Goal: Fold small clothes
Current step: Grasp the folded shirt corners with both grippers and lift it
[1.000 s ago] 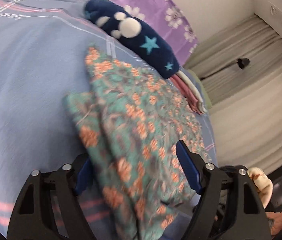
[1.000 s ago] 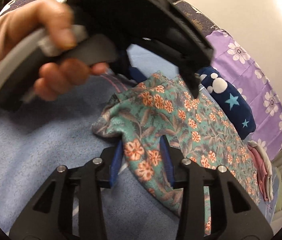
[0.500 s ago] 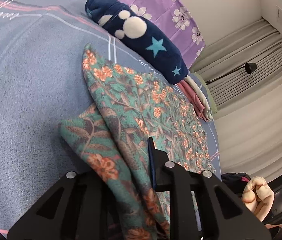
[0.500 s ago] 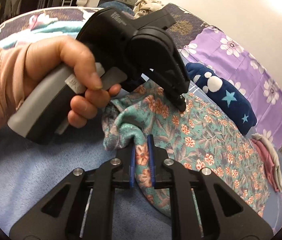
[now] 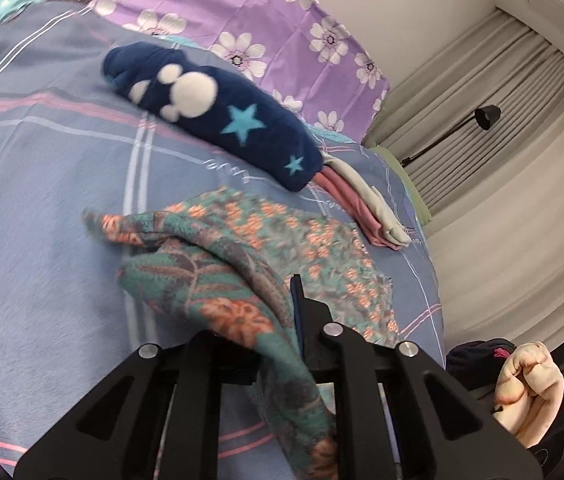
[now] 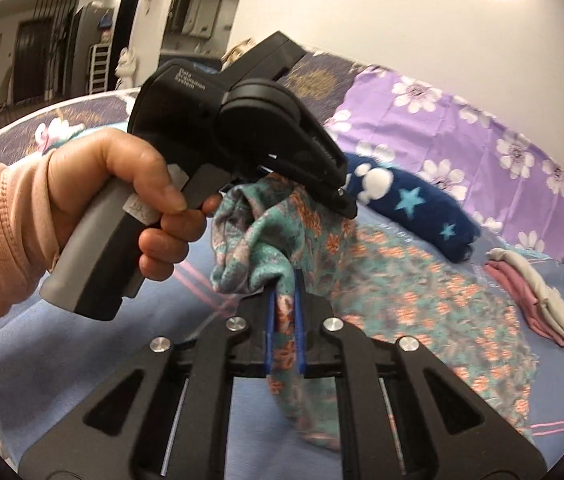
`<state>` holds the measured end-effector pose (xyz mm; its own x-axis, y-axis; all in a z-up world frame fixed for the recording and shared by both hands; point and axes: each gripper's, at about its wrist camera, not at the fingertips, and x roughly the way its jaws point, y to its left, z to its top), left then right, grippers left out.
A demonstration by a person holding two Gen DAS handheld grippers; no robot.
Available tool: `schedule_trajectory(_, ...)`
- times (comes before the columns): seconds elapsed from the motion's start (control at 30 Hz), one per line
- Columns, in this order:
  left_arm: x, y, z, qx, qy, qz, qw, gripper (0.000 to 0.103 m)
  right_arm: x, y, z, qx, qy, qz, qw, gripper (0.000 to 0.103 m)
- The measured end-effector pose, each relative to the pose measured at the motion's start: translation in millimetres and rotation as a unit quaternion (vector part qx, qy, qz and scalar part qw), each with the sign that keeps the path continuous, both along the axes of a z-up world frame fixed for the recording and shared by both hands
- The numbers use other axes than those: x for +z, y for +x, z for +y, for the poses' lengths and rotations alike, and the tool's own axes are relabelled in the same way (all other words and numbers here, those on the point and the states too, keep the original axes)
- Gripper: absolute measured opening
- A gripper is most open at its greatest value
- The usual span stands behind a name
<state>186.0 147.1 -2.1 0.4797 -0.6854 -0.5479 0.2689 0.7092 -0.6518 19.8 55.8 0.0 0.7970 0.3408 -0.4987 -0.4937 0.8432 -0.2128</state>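
A teal garment with orange flowers (image 5: pixel 313 248) lies spread on the blue-grey bed cover (image 5: pixel 42 200), its near edge lifted off the bed. My left gripper (image 5: pixel 278 304) has that raised edge between its jaws, which are closing on it; cloth drapes over and hides its left finger. In the right wrist view, my right gripper (image 6: pixel 284 296) is shut on a bunched fold of the same garment (image 6: pixel 421 304). The left gripper (image 6: pixel 337 196), held by a hand (image 6: pixel 122 184) in a pink sleeve, grips the cloth just above and beyond it.
A folded navy fleece with stars (image 5: pixel 222 120) lies beyond the garment. A folded pink and grey stack (image 5: pixel 365 204) sits to its right. Purple flowered bedding (image 5: pixel 266 24) lines the wall. Curtains and a black lamp (image 5: pixel 485 114) stand right of the bed.
Both grippers went from open around the garment's near edge to closed on it, then rose, pulling that edge up off the bed. The right gripper also rolled.
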Motion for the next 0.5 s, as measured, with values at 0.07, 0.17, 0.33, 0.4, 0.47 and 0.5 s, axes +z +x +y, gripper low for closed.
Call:
schedule_trajectory(0.07,9.1,3.9,-19.8,-0.006,0.01,-0.004,0.9999,0.012,6.8,2.4,-19.2,-0.015,0.023,0.002,1.0,0.007)
schedule_trajectory(0.17,19.4,8.0,-49.0,-0.016,0.024,-0.01,0.9995,0.012,16.2,8.9,-54.8,-0.04,0.064,0.014,0.997,0.007)
schedule_trajectory(0.33,38.9,15.8,-111.0,-0.04,0.062,-0.031,0.9968,0.012,22.8,17.9,-122.5,-0.086,0.129,0.033,0.987,0.006)
schedule_trajectory(0.4,43.8,18.4,-140.1,-0.053,0.087,-0.039,0.994,0.012,22.5,20.3,-147.1,-0.102,0.152,0.042,0.982,0.006)
schedule_trajectory(0.47,44.4,20.8,-165.8,-0.066,0.107,-0.041,0.9913,0.012,19.8,21.7,-171.2,-0.117,0.173,0.055,0.976,0.006)
schedule_trajectory(0.5,43.2,22.1,-178.0,-0.072,0.114,-0.04,0.99,0.012,17.1,21.9,-185.5,-0.126,0.186,0.062,0.972,0.006)
